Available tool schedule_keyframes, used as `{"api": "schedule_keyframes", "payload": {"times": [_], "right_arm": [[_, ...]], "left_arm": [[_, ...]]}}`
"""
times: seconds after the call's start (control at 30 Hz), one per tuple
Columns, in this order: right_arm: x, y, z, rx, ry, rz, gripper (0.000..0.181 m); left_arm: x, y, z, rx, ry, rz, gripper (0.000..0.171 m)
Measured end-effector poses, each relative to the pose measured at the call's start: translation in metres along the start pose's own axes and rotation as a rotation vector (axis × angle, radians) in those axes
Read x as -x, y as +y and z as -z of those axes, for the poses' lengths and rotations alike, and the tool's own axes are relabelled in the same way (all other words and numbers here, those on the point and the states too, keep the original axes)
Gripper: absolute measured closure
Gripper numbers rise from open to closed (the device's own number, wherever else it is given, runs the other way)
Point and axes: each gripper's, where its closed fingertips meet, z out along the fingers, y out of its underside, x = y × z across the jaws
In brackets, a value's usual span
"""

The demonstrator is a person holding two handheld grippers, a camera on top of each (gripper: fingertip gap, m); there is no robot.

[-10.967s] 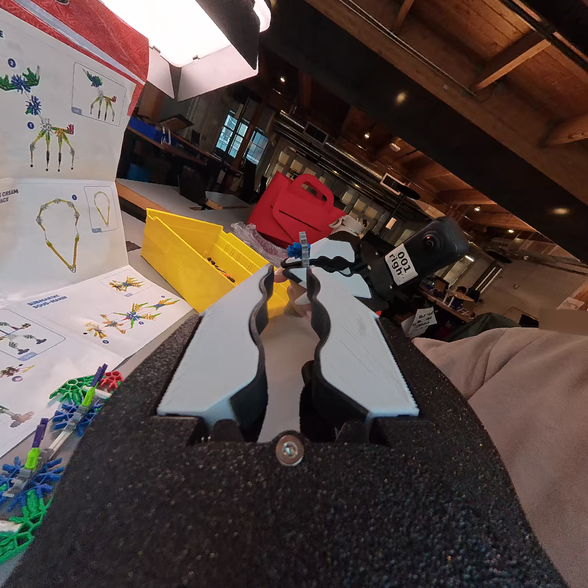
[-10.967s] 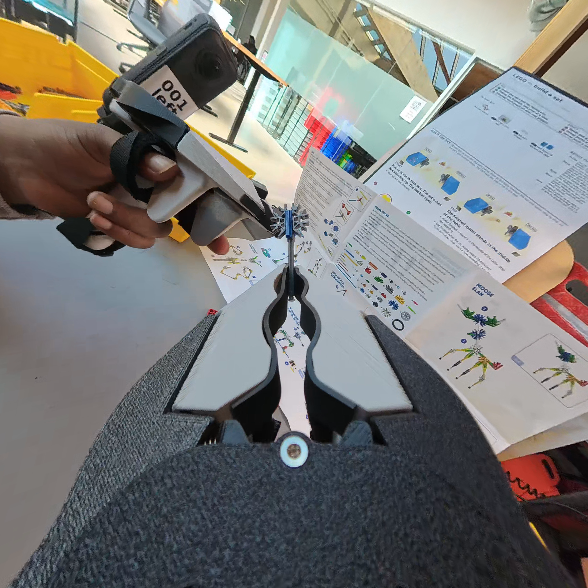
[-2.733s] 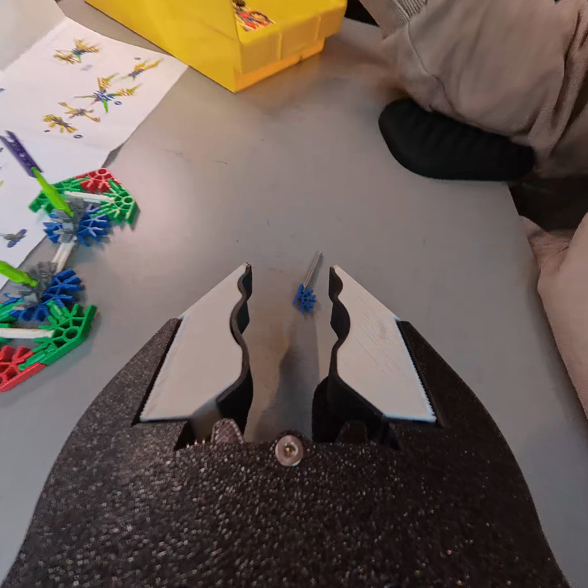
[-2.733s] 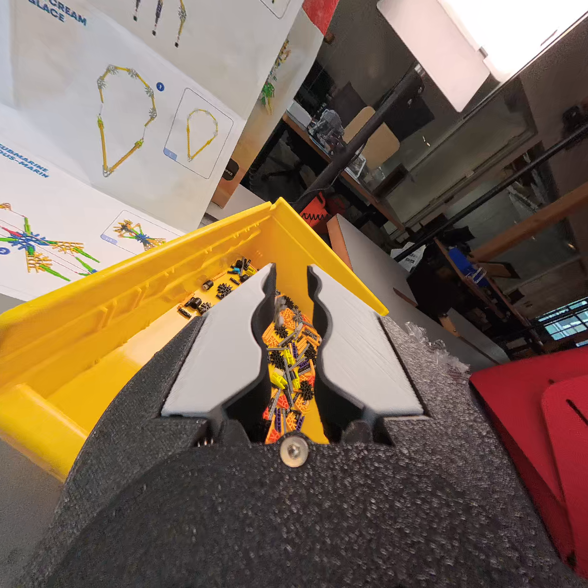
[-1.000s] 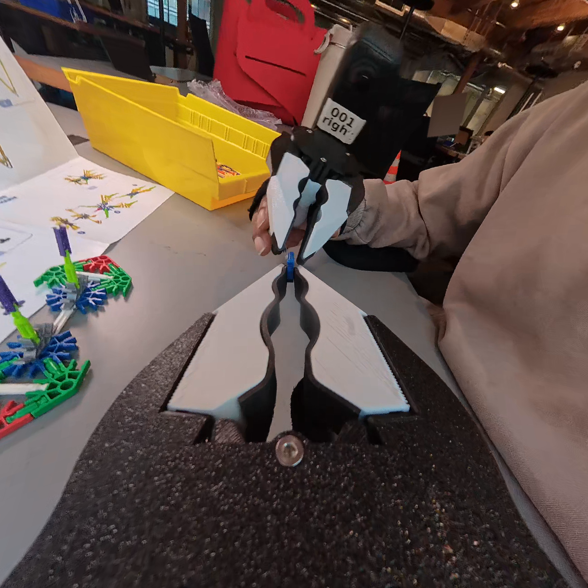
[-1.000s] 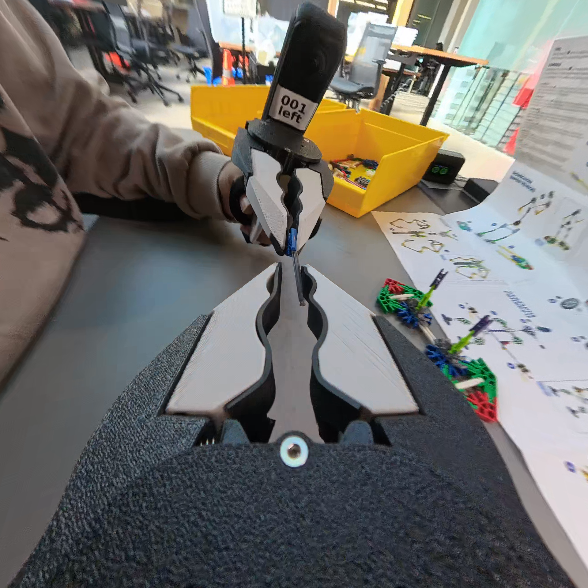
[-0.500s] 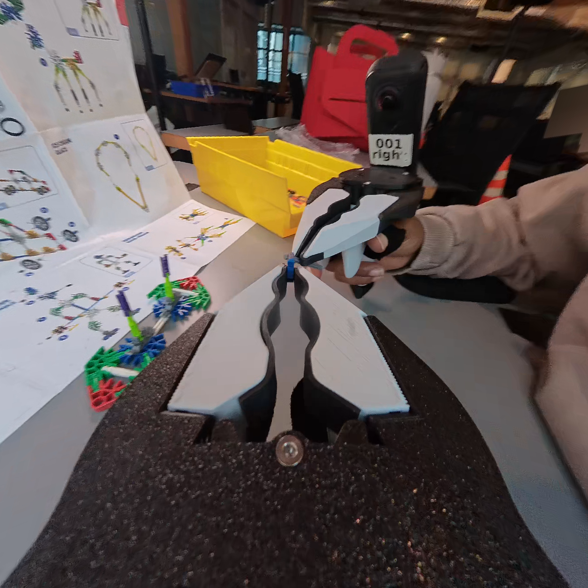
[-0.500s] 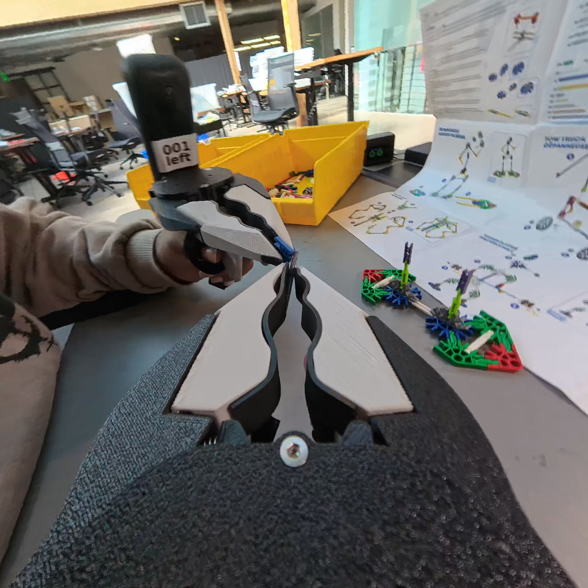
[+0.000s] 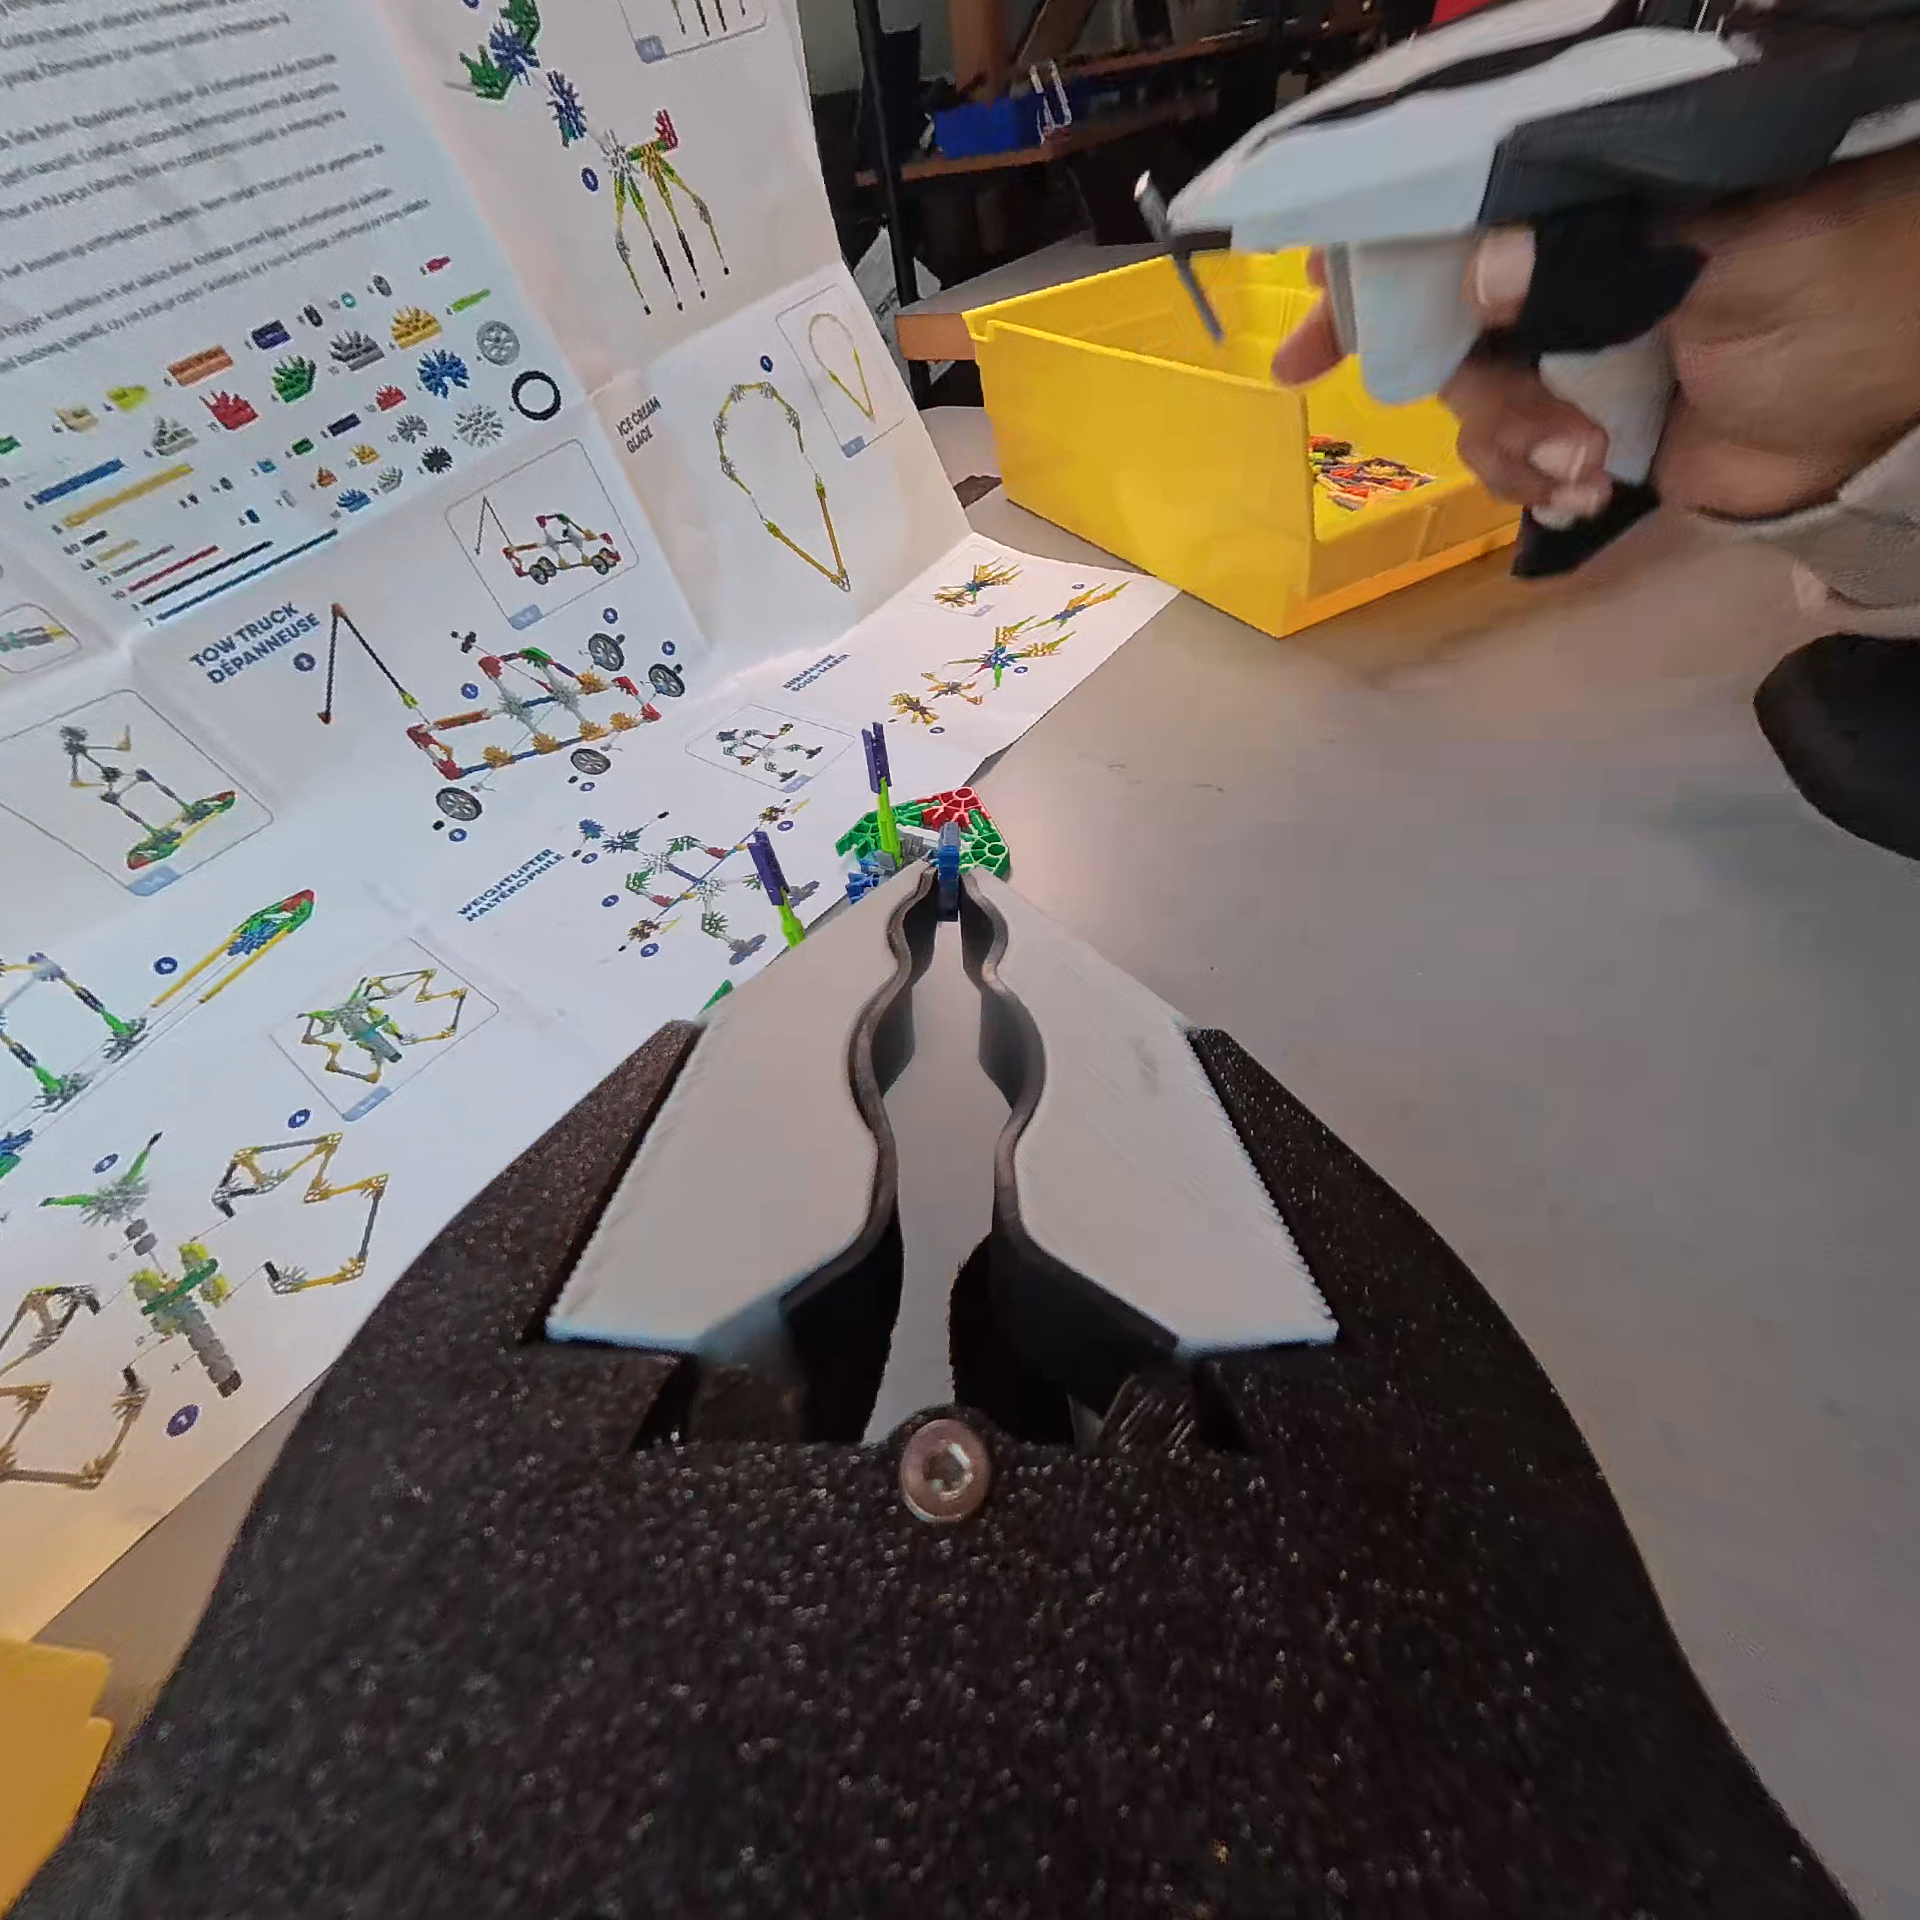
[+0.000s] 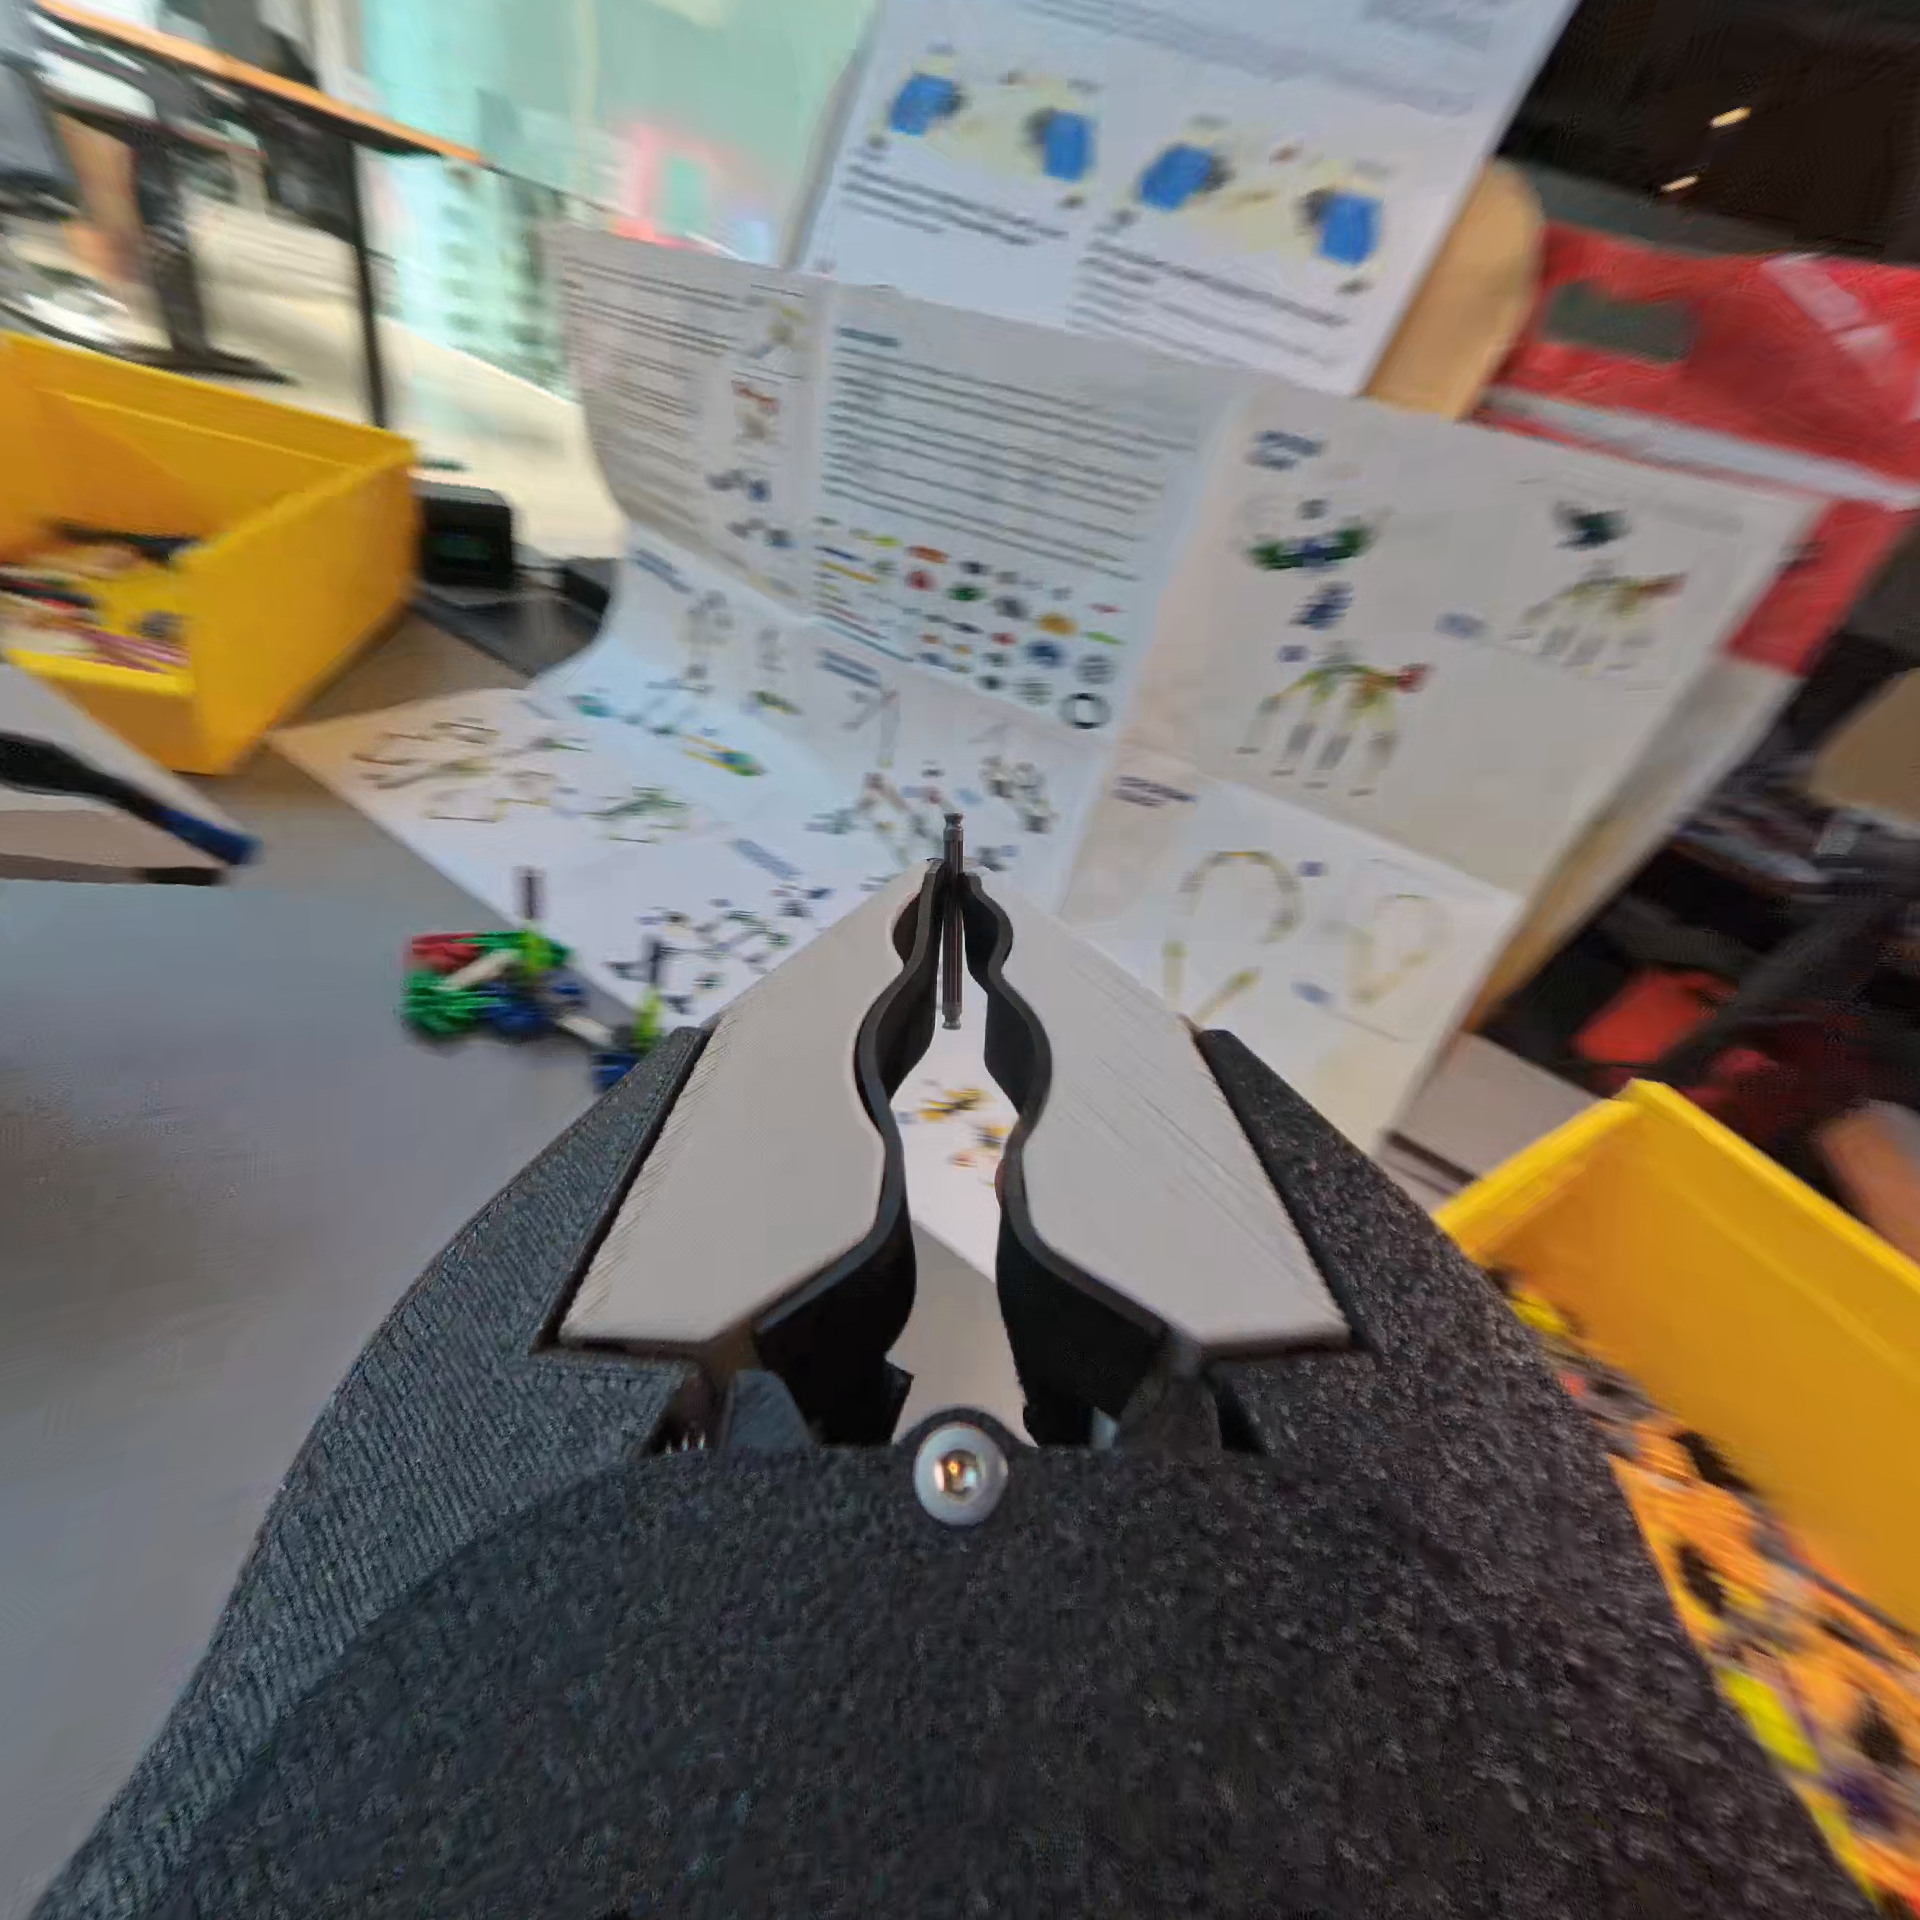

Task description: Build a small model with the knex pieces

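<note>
**Both grippers pinching small build pieces over the counter**

Biggest thing here is the grey counter (image 9: 1455,987), with a big fold-out instruction sheet (image 9: 416,520) lying on it and propped up at the back. A yellow bin (image 9: 1143,447) of mixed small parts sits past the sheet's far corner. The right wrist view shows a second yellow bin (image 10: 1714,1247) at its right edge, but that view is pretty motion-blurred.

On the sheet's edge there's a half-built model (image 9: 914,831) of green, red and blue connectors with purple and green rods sticking up.

The left gripper (image 9: 945,888) is low, pointing across the counter at that model, jaws closed on a small blue connector (image 9: 948,857) right at the tips. It looks just in front of the model; can't tell if they touch.

The right gripper (image 10: 951,883) is up in the air above the bin side, held by a hand (image 9: 1714,353), clamped on a thin dark rod (image 10: 951,925) that pokes out past the tips both ways.
</note>
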Motion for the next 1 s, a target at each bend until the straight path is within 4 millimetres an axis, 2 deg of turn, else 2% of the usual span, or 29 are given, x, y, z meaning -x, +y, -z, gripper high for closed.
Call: {"api": "schedule_keyframes", "payload": {"times": [0.1, 0.17, 0.2, 0.27, 0.33, 0.37, 0.43, 0.47, 0.53, 0.6, 0.67, 0.77, 0.8, 0.87, 1.0], "right_arm": [[-0.102, 0.017, 0.029, 0.118, 0.371, 0.178, 0.179], [-0.147, 0.036, 0.048, 0.219, 0.517, 0.228, 0.179], [-0.162, 0.044, 0.055, 0.257, 0.56, 0.237, 0.179], [-0.179, 0.057, 0.063, 0.291, 0.599, 0.224, 0.177], [-0.181, 0.058, 0.065, 0.277, 0.6, 0.202, 0.164], [-0.176, 0.053, 0.062, 0.25, 0.582, 0.197, 0.161], [-0.148, 0.032, 0.05, 0.141, 0.464, 0.213, 0.16], [-0.127, 0.021, 0.043, 0.083, 0.38, 0.226, 0.16], [-0.071, 0.005, 0.028, -0.004, 0.157, 0.246, 0.161], [-0.005, -0.001, 0.017, -0.046, -0.109, 0.218, 0.162], [0.06, 0.001, 0.015, -0.054, -0.373, 0.159, 0.163], [0.135, 0.007, 0.022, -0.034, -0.68, 0.05, 0.163], [0.152, 0.009, 0.025, -0.029, -0.753, 0.023, 0.163], [0.173, 0.012, 0.028, -0.02, -0.843, -0.033, 0.163], [0.188, 0.011, 0.034, -0.023, -0.937, -0.135, 0.167]], "left_arm": [[0.0, 0.001, -0.001, 0.003, -0.003, -0.006, 0.169], [-0.002, 0.002, -0.002, 0.006, 0.0, -0.008, 0.169], [-0.002, 0.003, -0.002, 0.008, 0.003, -0.007, 0.169], [-0.003, 0.003, -0.003, 0.009, 0.004, -0.005, 0.169], [-0.003, 0.003, -0.003, 0.011, 0.002, -0.008, 0.169], [-0.003, 0.003, -0.002, 0.012, 0.001, -0.009, 0.169], [-0.003, 0.003, -0.002, 0.011, 0.002, -0.008, 0.169], [-0.004, 0.003, -0.002, 0.011, 0.004, -0.008, 0.169], [-0.007, 0.003, -0.002, 0.007, 0.021, -0.005, 0.169], [-0.015, 0.001, -0.003, -0.009, 0.073, 0.01, 0.169], [-0.028, -0.004, -0.002, -0.037, 0.161, 0.052, 0.169], [-0.05, -0.015, 0.003, -0.099, 0.314, 0.118, 0.169], [-0.056, -0.019, 0.006, -0.119, 0.354, 0.121, 0.169], [-0.068, -0.023, 0.009, -0.138, 0.409, 0.101, 0.169], [-0.084, -0.023, 0.012, -0.134, 0.471, 0.048, 0.169]]}}
